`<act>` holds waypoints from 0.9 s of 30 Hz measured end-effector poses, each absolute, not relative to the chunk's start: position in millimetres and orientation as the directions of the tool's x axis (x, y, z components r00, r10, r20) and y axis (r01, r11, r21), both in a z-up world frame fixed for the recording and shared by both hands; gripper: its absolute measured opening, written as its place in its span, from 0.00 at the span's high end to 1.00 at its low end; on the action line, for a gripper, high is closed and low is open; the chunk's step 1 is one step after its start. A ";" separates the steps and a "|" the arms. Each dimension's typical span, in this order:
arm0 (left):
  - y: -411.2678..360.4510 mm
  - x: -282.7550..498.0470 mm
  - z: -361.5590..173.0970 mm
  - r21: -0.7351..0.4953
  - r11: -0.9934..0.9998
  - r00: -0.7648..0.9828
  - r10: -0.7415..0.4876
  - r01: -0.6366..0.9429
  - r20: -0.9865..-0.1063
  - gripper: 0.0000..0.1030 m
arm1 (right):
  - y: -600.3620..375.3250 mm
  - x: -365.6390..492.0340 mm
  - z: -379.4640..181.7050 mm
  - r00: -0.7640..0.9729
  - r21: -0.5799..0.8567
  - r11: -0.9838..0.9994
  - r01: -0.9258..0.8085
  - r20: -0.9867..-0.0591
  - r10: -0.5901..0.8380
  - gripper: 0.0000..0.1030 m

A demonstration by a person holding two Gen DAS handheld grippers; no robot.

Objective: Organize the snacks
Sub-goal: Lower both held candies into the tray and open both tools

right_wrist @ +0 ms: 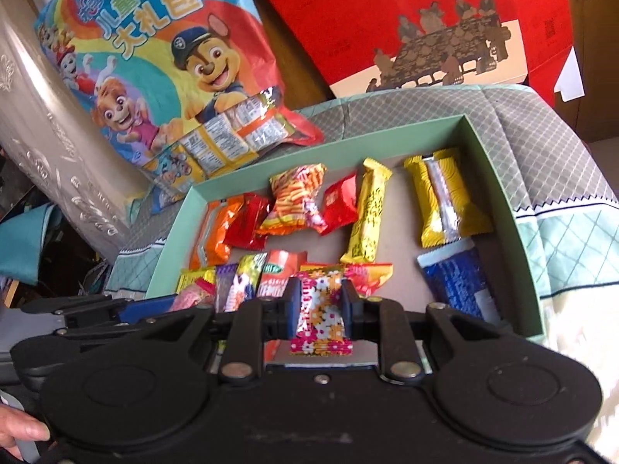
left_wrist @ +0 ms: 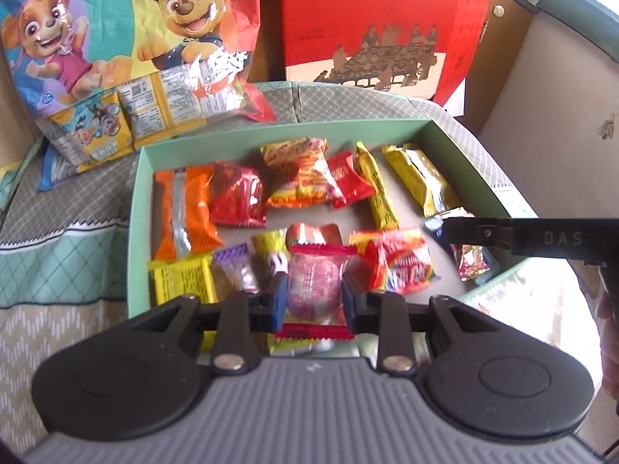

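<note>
**Filling the green box: mostly packed, two snacks in transit**

Sorting well underway, judging by the green box (right_wrist: 499,162) on the quilted bed cover (left_wrist: 50,201): about a dozen wrapped snacks already laid flat inside. Back row from 9 to 3 o'clock: orange pack (left_wrist: 185,208), red pouches, striped bag (left_wrist: 298,174), yellow bars (right_wrist: 367,212). Front row crowded, with a blue packet (right_wrist: 456,282) at 4 o'clock.

Left gripper (left_wrist: 314,297) fingers closed narrow on a round pink sweet (left_wrist: 315,282), over the box's near edge at 6 o'clock. Right gripper (right_wrist: 320,303) fingers pinched on a flowered candy (right_wrist: 321,309), also near the front edge.

Left to do, seemingly: set both down, then possibly empty the cartoon bag (right_wrist: 162,77) propped at 11 o'clock behind the box, packets visible inside. Red carton (left_wrist: 371,19) at 1 o'clock untouched.
</note>
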State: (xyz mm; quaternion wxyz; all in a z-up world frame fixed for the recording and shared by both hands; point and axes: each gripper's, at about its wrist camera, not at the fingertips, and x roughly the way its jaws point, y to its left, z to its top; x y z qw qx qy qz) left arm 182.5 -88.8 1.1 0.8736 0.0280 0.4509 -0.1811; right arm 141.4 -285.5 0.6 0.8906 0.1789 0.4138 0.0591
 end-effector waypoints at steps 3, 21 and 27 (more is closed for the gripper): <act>-96.8 202.3 -2.1 -0.111 0.935 0.527 -0.285 0.337 -0.801 0.72 | -298.3 156.9 -3.0 0.652 0.367 0.927 0.074 -0.722 0.234 0.80; -116.0 229.3 -21.2 -0.071 0.959 0.546 -0.215 0.273 -0.810 0.01 | -329.7 173.3 -22.6 0.653 0.385 0.907 0.174 -0.734 0.186 0.00; -110.3 212.8 -18.1 -0.076 0.959 0.537 -0.218 0.273 -0.815 0.00 | -324.3 159.7 -17.4 0.645 0.394 0.902 0.178 -0.738 0.196 0.00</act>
